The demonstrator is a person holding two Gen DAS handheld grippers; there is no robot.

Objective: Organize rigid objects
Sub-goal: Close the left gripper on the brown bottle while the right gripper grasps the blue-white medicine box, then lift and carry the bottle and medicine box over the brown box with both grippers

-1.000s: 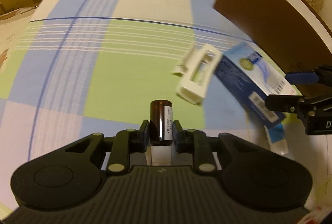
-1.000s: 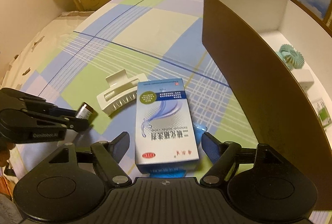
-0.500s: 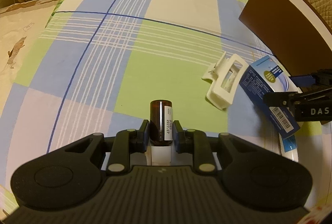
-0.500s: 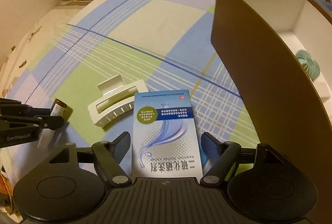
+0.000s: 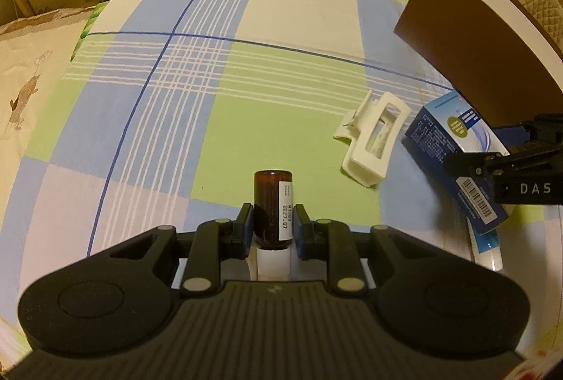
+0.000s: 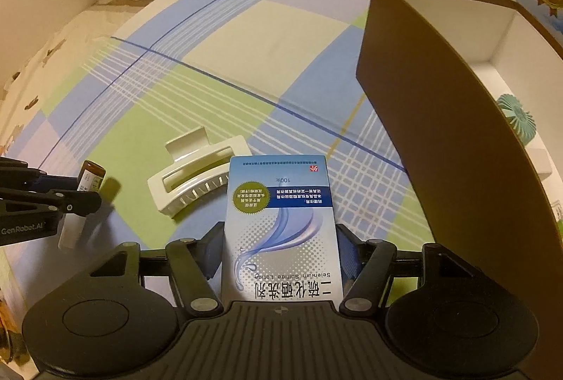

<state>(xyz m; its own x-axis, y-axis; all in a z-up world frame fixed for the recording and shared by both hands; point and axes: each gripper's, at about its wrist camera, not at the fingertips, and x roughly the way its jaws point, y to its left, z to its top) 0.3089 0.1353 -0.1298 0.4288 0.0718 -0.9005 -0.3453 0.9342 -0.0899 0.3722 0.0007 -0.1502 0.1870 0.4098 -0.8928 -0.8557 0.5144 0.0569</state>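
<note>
Since the earlier frame the right gripper has been brought forward over the lotion box, and its jaws are closing on the box's long sides, with the pads seemingly not yet pressed in. The left gripper is seen clamped on the small amber bottle, held clear of the checked cloth. The box, lying flat just beside the white hair claw, is judged light and stiff but crushable; a mid-length hold across its narrow width is advised. The glass bottle is judged slippery and fragile. The brown storage box stands to the right.
</note>
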